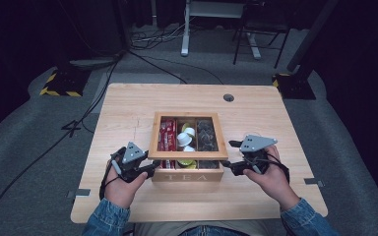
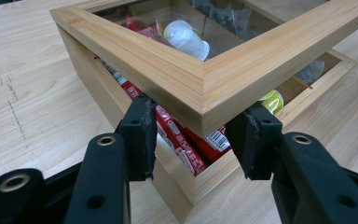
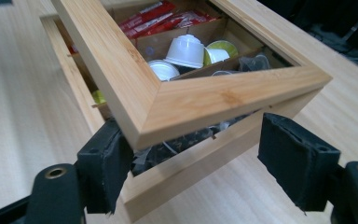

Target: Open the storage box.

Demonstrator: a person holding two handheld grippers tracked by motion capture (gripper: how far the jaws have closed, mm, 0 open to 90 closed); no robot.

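Nearest us, two denim sleeves [image 1: 109,215] come in from 6 o'clock, each hand carrying tongs

The left gripper [image 1: 153,166] sits at 8 o'clock of the box [image 1: 187,176], which stands at the middle of the table [image 1: 128,103] with TEA on its near face. In the left gripper view, this gripper [image 2: 196,140] has its jaws drawn in against the two sides of the lid [image 2: 205,84] at its near corner. It holds the lid, which is tilted up off the box [image 2: 98,98] so that a gap shows beneath it

The right gripper [image 1: 228,155] is at 4 o'clock of the box. In the right gripper view, its jaws [image 3: 205,154] stand wide around the other near corner of the lid [image 3: 200,100]. One pad is close under the frame and the other is well apart from the wood, so it grips nothing

Through the lid's glass we see three compartments:
- At 9 o'clock, red sachets [image 1: 167,135]
- In the middle, white capsules [image 1: 187,137] with yellow-green ones among them
- At 3 o'clock, dark bags [image 1: 206,135]

Beyond the box, at 1 o'clock on the table, is a round cable hole [image 1: 229,97]
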